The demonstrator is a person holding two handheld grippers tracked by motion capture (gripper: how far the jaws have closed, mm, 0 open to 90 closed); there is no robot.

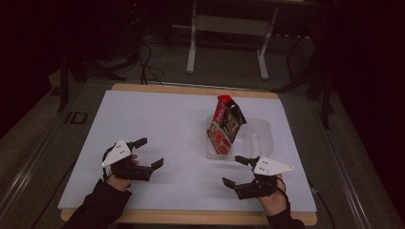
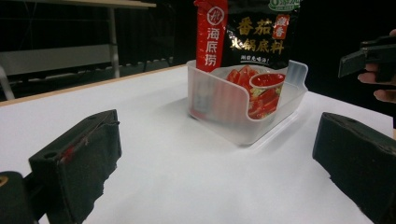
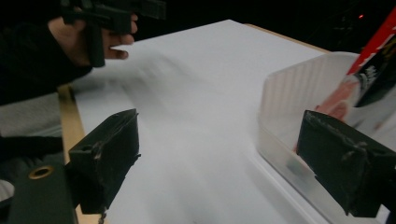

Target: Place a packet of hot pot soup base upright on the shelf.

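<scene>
A red and black sauce packet (image 1: 224, 123) stands tilted in a clear plastic bin (image 1: 260, 131) at the table's right middle. In the left gripper view the packet (image 2: 247, 42) rises out of the bin (image 2: 233, 112) straight ahead, its printed face towards me. My left gripper (image 1: 150, 153) rests open at the front left, nothing between its jaws (image 2: 217, 158). My right gripper (image 1: 233, 171) is open too, just in front of the bin's near corner. In the right gripper view, the right gripper (image 3: 224, 158) has the bin wall (image 3: 289, 100) beside its right jaw.
A white sheet (image 1: 162, 124) covers the wooden table, whose edge (image 1: 191, 217) runs along the front. Behind the table stand a white desk frame (image 1: 192, 43) and cables on the dark floor (image 1: 148, 62). The other hand's gripper (image 3: 112, 14) appears far off.
</scene>
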